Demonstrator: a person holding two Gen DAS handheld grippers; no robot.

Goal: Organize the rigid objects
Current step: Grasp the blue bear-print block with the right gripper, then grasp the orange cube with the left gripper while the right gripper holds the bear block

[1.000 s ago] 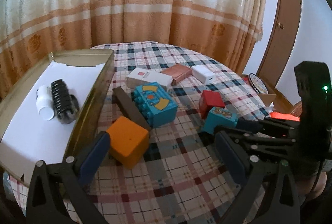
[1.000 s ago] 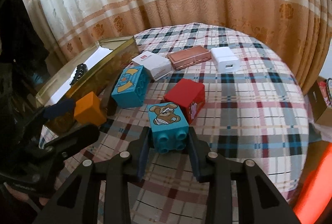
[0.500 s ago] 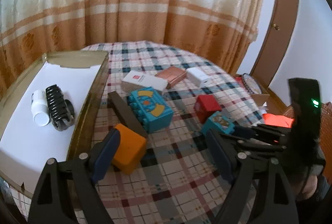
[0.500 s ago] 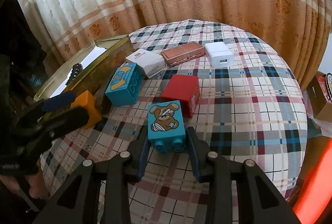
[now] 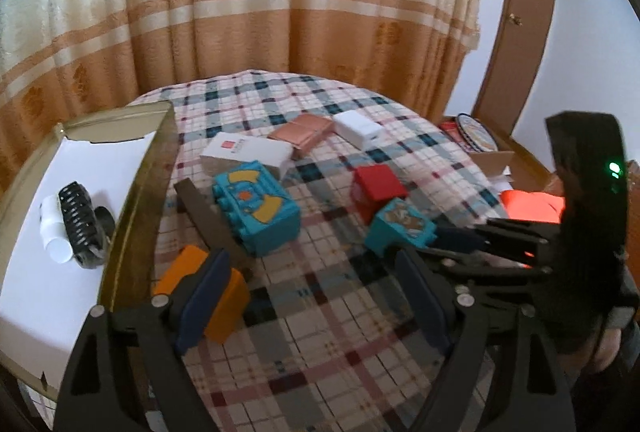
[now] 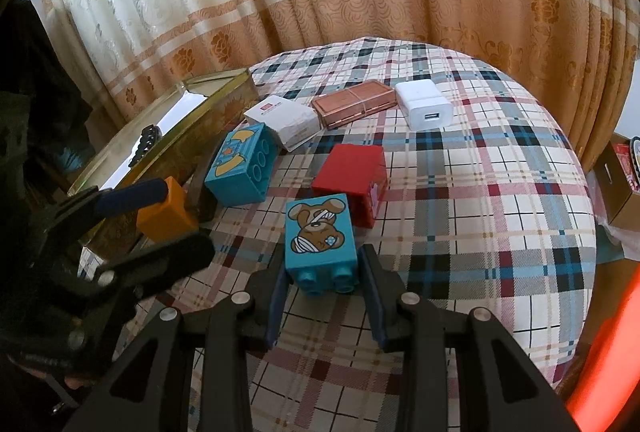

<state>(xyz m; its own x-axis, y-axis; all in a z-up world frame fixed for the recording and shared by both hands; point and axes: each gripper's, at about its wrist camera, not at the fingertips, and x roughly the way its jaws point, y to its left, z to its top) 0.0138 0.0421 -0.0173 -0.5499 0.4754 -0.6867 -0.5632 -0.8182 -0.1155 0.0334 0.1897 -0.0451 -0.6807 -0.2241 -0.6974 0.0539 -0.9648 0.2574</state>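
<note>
- On the left side of the desk (image 5: 320, 312) sat a big gold tin box (image 5: 132, 200) with white paper lining its floor.
- Inside the box lay a black bumpy thing (image 5: 78, 220) right against a small white bottle (image 5: 54, 232).
- Out on the checked cloth lay the other things: a white card box (image 5: 246, 152), a pink flat case (image 5: 302, 130), a white plug (image 5: 358, 128), a big blue block (image 5: 256, 208), a red block (image 5: 378, 184) and a dark bar (image 5: 208, 216).
- Down by the tin box, the left gripper (image 5: 312, 296) stood wide apart after closing in a bit. The orange block (image 5: 224, 296) sat by its left pad. I cannot tell if they touched.
- The right gripper (image 6: 325, 292) was clamped on the small blue bear block (image 6: 320, 236), which was near the red block.
- Only the left view looked down into the box and showed the bottle.
- Only the right view showed the bear picture and the plug's little hole.
- Each view showed the other gripper at its side.
</note>
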